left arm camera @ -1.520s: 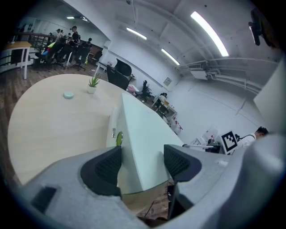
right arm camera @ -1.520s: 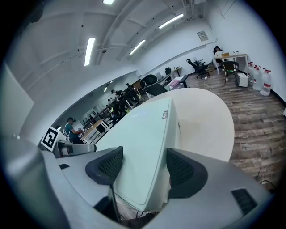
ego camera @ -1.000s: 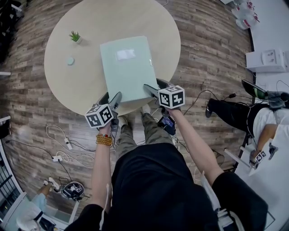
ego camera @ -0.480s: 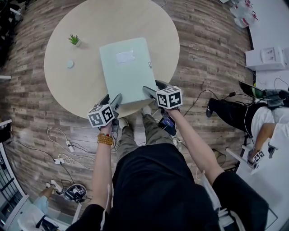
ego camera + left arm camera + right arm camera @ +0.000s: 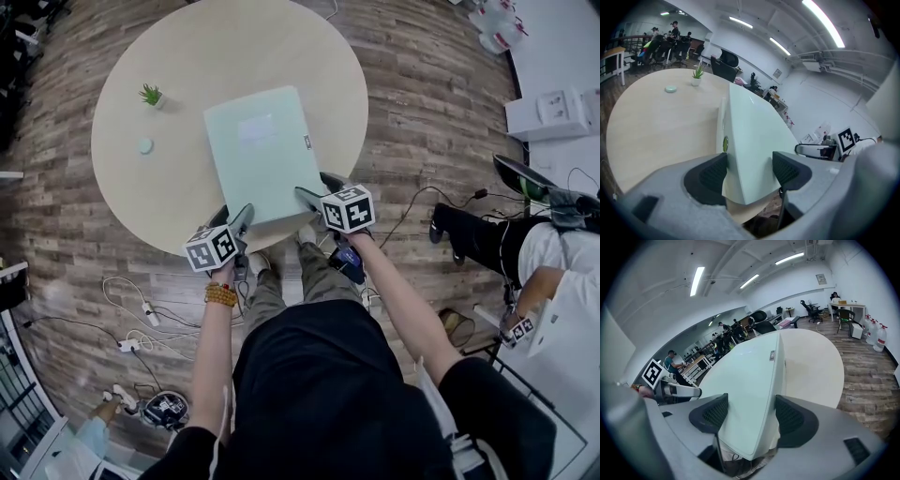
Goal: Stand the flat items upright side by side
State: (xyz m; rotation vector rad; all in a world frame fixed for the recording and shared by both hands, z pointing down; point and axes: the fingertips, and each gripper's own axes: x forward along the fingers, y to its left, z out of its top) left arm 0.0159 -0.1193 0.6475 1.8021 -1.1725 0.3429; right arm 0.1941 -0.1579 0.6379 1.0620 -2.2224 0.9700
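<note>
A pale green box file [image 5: 262,150] lies flat on the round beige table [image 5: 187,56], its near end over the table's near edge. My left gripper [image 5: 234,212] is at the near left corner. In the left gripper view the file [image 5: 750,136] fills the gap between the jaws of that gripper [image 5: 747,171], both pads against it. My right gripper [image 5: 314,185] is at the near right corner. In the right gripper view the file [image 5: 750,376] sits between the pads of that gripper [image 5: 747,413], which close on its top face and labelled side.
A small potted plant [image 5: 152,96] and a little round disc [image 5: 144,145] stand on the table's left part. Cables and a power strip [image 5: 131,309] lie on the wooden floor at the left. A seated person [image 5: 525,244] is at the right, water bottles [image 5: 492,23] beyond.
Both grippers stay at the file's near corners. The whole scene has slid slightly in the head view as the head camera shifted.
</note>
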